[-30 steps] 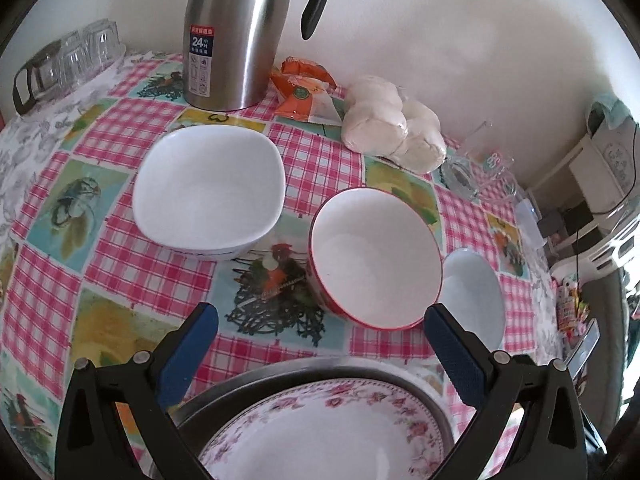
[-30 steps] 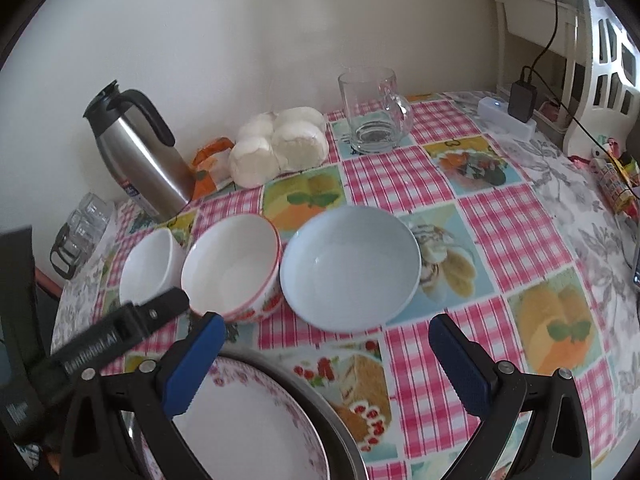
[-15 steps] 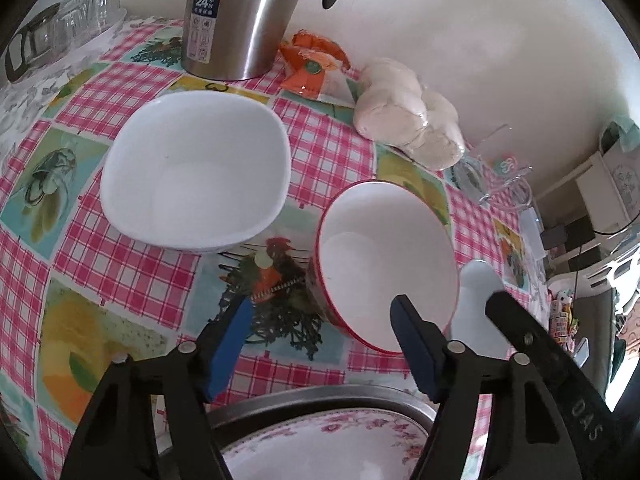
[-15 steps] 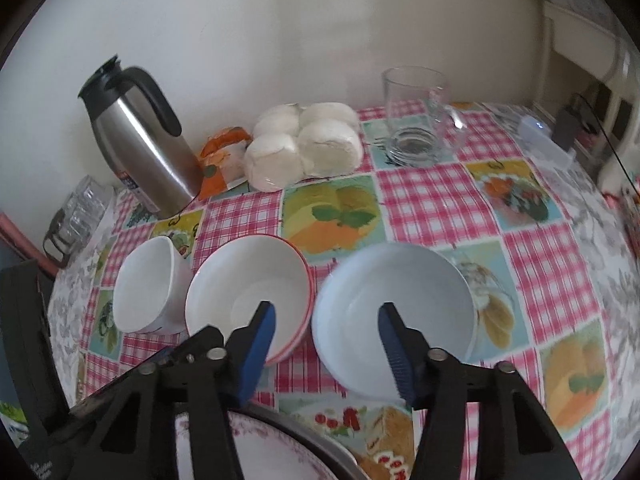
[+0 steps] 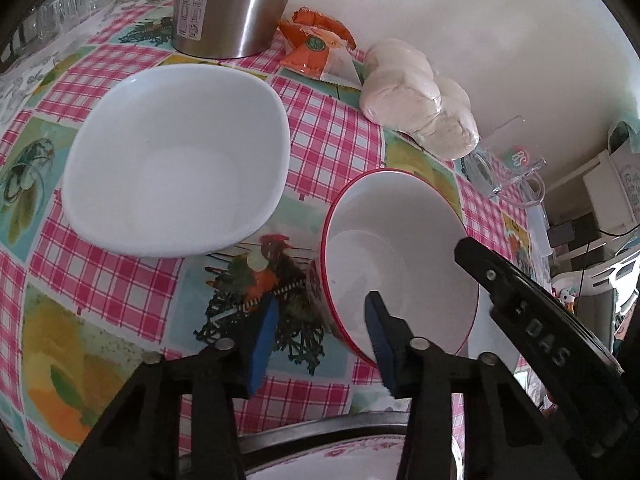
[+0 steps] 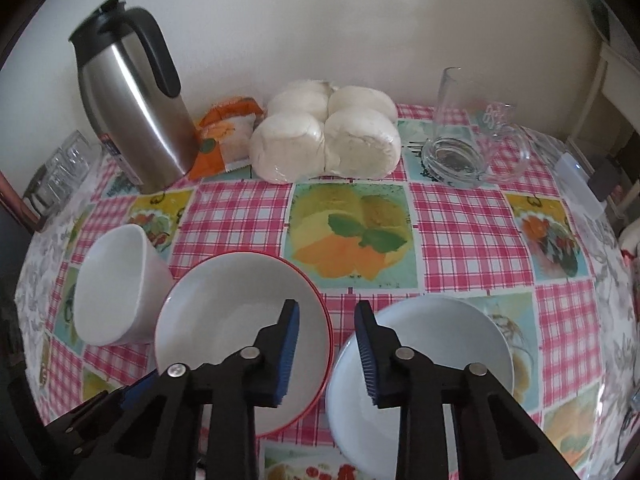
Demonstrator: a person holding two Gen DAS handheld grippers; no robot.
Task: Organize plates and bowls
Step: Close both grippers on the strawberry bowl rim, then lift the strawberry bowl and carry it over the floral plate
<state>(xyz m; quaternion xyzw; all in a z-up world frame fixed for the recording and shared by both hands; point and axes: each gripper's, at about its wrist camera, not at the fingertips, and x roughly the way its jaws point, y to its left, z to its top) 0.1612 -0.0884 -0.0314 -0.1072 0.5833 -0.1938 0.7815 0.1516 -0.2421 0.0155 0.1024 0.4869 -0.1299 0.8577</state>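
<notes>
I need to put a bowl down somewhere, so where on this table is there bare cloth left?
Free: the checked cloth between the buns and the pale round bowl, below the glass mug. Crowded: the near edge, where white bowl, red-rimmed bowl and round bowl sit close together, and the back row by the thermos.

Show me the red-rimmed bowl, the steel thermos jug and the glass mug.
red-rimmed bowl (image 6: 224, 320): right wrist view, inner white wall.
steel thermos jug (image 6: 136, 120): right wrist view, brushed metal body.
glass mug (image 6: 460, 136): right wrist view, clear side wall above the base.
</notes>
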